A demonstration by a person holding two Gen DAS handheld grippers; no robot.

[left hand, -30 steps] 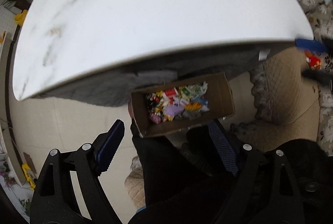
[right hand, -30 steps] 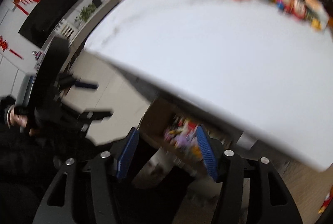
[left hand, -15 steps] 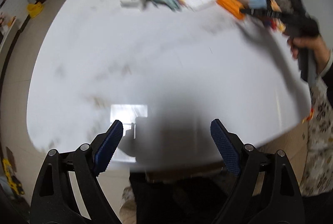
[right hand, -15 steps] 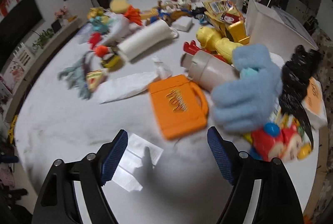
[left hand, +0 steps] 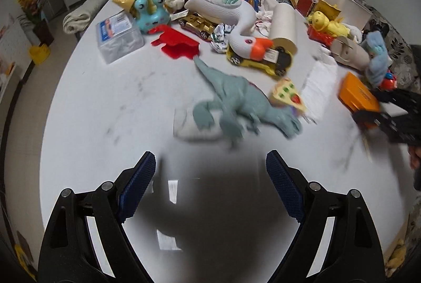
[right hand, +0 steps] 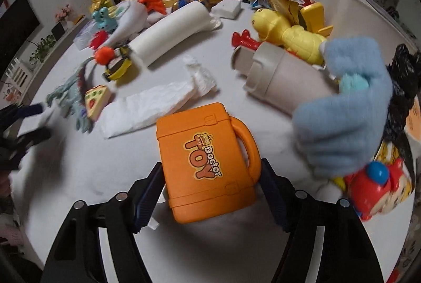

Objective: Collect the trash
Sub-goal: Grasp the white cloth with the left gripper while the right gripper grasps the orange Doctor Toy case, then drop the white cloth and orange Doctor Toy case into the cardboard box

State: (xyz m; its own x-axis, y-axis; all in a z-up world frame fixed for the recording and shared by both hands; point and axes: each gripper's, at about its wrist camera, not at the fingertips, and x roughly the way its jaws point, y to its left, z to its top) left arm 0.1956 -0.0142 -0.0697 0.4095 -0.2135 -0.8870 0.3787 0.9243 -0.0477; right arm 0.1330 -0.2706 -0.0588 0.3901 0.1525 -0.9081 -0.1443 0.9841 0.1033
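Left gripper (left hand: 210, 172) now over table (left hand: 105, 109), dinosaur (left hand: 236, 104) ahead

The white table (left hand: 86, 109) is bare right in front of the left gripper (left hand: 210, 190), whose fingers are wide apart with nothing between. At 12 o'clock the grey dinosaur (left hand: 242, 104) blocks the way. The right gripper (right hand: 211, 193) is closing around the orange toy case (right hand: 202, 162). At 2 o'clock a blue plush (right hand: 347, 109) crowds in; at 10 o'clock is bare table.
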